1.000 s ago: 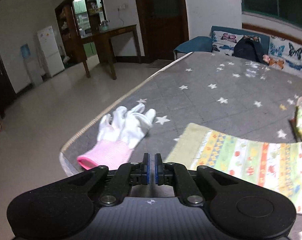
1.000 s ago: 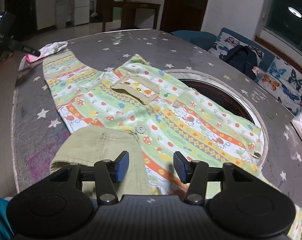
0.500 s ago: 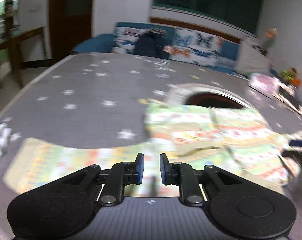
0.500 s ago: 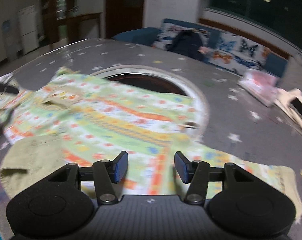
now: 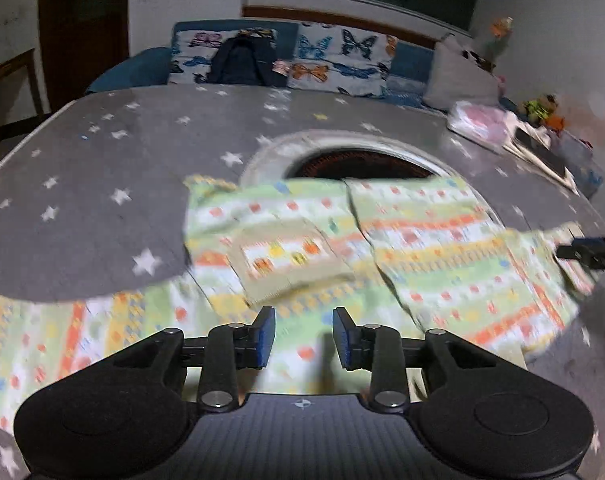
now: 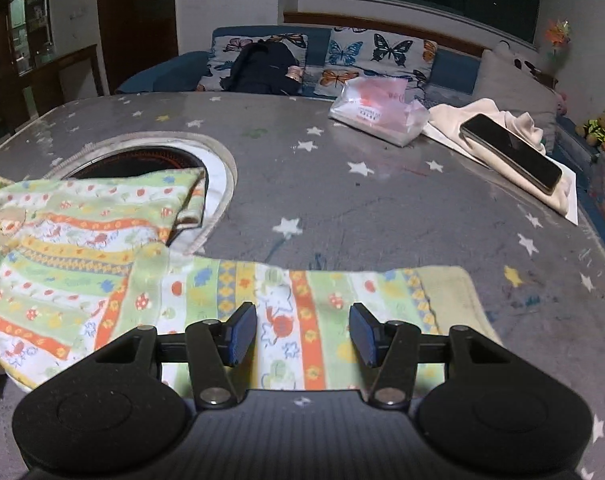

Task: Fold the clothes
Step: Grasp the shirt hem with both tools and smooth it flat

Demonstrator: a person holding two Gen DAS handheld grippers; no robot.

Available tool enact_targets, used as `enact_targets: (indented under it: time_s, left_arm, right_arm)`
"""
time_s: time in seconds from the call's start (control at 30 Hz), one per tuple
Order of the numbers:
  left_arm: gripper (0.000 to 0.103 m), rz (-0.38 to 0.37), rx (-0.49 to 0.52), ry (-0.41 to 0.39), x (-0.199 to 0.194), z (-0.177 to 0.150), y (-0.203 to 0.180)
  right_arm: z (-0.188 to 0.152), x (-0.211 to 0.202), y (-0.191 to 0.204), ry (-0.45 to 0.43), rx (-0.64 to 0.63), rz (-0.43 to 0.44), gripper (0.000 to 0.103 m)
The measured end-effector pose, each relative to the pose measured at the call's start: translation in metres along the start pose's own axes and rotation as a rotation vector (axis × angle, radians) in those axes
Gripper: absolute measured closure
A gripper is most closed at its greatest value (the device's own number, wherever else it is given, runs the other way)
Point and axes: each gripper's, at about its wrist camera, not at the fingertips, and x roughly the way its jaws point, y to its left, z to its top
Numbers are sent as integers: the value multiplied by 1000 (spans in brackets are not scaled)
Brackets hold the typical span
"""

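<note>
A small striped shirt (image 5: 382,240) in green, orange and white, with a chest pocket (image 5: 290,256), lies spread on the grey star-patterned table (image 5: 102,168). My left gripper (image 5: 303,338) hovers over the shirt's lower body; its jaws are opening and nothing is between them. My right gripper (image 6: 303,334) stands open above the shirt's right sleeve (image 6: 310,312), whose beige cuff (image 6: 450,296) lies just to the right. No cloth is pinched. The right gripper's tip (image 5: 594,252) shows at the right edge of the left wrist view.
A round hole (image 6: 142,160) in the table lies partly under the shirt's top. At the far right sit a pink plastic packet (image 6: 378,112), a folded white cloth (image 6: 502,132) and a phone (image 6: 510,152). A butterfly-print sofa (image 6: 362,56) with a dark bag (image 6: 266,64) stands behind.
Both views have swung right, from the table's left end with the white glove to the shirt's body and right sleeve. The left jaws have gone from shut to apart.
</note>
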Motion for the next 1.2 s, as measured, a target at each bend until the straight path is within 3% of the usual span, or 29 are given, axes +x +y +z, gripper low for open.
enact_targets:
  time_s: [0.23,0.4,0.47,0.57,0.73,0.77,0.83,1.1,1.2]
  left_arm:
    - [42,82,-2,-57,10,44,17]
    - [27,133,-14,-63,33,71,33]
    - [26,132,-20,-47,44,78,39]
    - [35,118,-27,-1,63,85,46]
    - [71,73,-38,56,81,85,53]
    - [74,70,-42,58,82,85,53]
    - [88,58,-46,58,84,86,54]
    - [91,32,-57,43,82,88,58]
    - [90,29,-54,31,79,88,59]
  right_arm:
    - [39,3,27,-29,-38,127,51]
    - [68,28,47,-32,-52,169,51]
    - [78,42,51,-23,-39,185,51]
    - [90,63,57,-8,-15,204,51]
    - [103,94,64,22,23,230,52]
    - [103,99,64,28,28,234,52]
    - [104,107,66,41,38,245,57]
    - [102,118,67,56,58,269,74]
    - [103,118,65,48,79,273,73]
